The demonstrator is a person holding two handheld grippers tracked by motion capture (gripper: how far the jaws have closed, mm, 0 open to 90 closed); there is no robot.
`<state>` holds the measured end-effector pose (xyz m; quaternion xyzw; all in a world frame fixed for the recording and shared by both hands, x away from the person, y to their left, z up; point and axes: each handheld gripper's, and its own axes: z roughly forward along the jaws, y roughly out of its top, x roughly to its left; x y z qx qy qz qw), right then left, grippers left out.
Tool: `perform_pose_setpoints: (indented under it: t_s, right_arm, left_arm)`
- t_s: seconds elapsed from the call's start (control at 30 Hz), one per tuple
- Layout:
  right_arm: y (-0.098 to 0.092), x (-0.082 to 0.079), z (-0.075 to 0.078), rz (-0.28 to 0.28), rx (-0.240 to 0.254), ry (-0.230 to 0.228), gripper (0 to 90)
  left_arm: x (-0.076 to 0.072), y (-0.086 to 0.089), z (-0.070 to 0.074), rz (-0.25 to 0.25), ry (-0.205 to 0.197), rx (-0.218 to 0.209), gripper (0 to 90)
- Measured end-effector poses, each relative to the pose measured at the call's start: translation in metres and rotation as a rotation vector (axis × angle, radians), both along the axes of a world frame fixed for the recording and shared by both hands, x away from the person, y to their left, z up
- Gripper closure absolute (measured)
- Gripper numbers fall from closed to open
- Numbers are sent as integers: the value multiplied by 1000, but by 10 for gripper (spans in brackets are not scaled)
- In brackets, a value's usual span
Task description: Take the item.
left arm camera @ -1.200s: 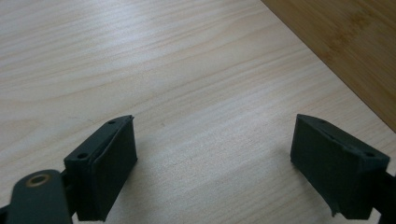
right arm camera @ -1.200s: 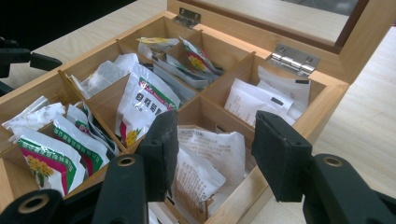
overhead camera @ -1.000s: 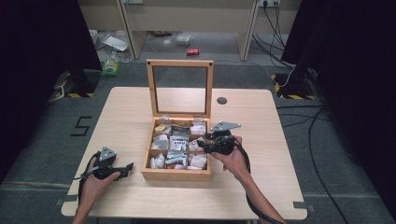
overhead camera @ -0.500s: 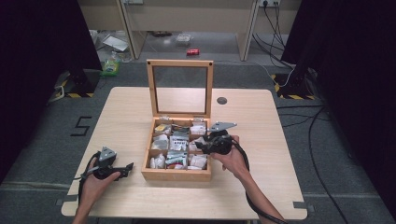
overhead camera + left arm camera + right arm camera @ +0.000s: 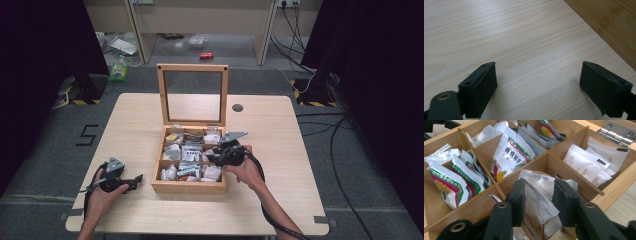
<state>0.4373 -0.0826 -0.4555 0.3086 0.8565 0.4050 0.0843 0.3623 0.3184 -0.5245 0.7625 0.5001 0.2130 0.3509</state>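
Note:
An open wooden box [image 5: 187,187] with dividers holds several tea sachets, white ones and ones with green, red and yellow print. My right gripper [image 5: 209,156] reaches into the middle compartment on the box's right side. Its jaws have just been closing, and in the right gripper view they [image 5: 539,195] press on a white printed sachet [image 5: 537,207] standing between them. My left gripper [image 5: 136,180] rests on the table left of the box. Its jaws [image 5: 539,82] are open over bare wood.
The box's glass-paned lid [image 5: 192,70] stands upright at the back. A round dark cable port [image 5: 237,107] is set in the table behind the box. Bagged sachets [image 5: 509,152] crowd the neighbouring compartments. A hinge [image 5: 616,135] sits on the rear wall.
The right gripper has edged slightly left into the box. The left hand and its gripper have stayed where they were.

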Motion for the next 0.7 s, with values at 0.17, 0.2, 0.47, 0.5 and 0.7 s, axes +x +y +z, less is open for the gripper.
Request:
perform_pose_setpoints:
  t_s: [0.17, 0.2, 0.47, 0.5, 0.7]
  right_arm:
    - [0, 0, 0, 8, 2, 27, 725]
    - [0, 0, 0, 8, 2, 27, 725]
    - [-1, 0, 2, 13, 12, 44, 886]
    - [0, -1, 3, 23, 8, 40, 892]
    - [-1, -1, 14, 15, 23, 5, 900]
  left_arm:
    - [0, 0, 0, 0, 0, 0, 137]
    - [0, 0, 0, 0, 0, 0, 137]
    - [0, 0, 0, 0, 0, 0, 137]
    - [0, 0, 0, 0, 0, 0, 138]
    - [0, 0, 0, 0, 0, 0, 138]
